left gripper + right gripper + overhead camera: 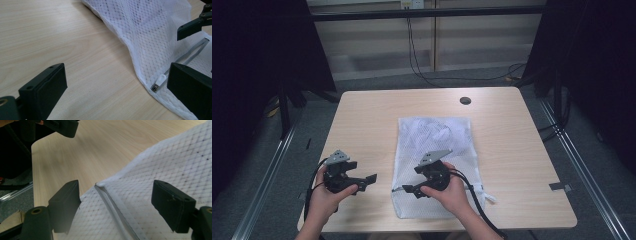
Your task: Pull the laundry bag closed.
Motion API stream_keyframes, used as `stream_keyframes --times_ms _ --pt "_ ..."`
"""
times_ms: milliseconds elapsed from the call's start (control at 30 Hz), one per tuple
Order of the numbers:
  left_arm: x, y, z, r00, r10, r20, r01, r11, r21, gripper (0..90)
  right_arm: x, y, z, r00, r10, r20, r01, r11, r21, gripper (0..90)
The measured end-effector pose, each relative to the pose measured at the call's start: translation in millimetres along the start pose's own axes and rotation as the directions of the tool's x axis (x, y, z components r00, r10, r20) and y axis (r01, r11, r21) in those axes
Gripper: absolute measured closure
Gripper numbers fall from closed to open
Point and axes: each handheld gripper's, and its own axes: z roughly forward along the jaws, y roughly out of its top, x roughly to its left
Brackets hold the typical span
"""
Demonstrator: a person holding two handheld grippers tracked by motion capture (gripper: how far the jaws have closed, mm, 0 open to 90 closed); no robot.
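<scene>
evidently both black two-jaw grippers, left gripper [371,179] and right gripper [407,189], are held wide open beside the white mesh zippered laundry bag [434,150], perhaps aimed at its zipper pull [160,80].

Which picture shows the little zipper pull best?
The left gripper view: the white zipper pull sits close and sharp at the bag's edge. The right gripper view shows the zipper's end, the high view just a faint line.

Soft even overhead light, dark surroundings (black curtains), nearest claws blurred
</scene>
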Motion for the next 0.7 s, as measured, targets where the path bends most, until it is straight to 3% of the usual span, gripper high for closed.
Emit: stream_keyframes --times_ms 167,267,700 --pt "0.0 -0.8 -1.4 1.0 -0.007 -0.001 0.007 1.0 -0.005 2.3 2.1 1.6 6.2 0.9999 0.005 -0.012 -0.005 0.9999 0.011 25.1" --pt "0.6 -1.5 -2.5 1.0 -0.008 -0.001 0.007 1.0 -0.003 2.4 0.8 1.3 11.8 0.9998 0.001 -0.021 0.0 0.9995 0.03 31.0" --pt "1.1 -2.2 -1.7 1.0 0.0 0.0 0.0 0.9999 0.01 2.8 -0.5 0.1 21.3 0.999 0.007 -0.045 -0.006 0.9999 0.016 43.1"
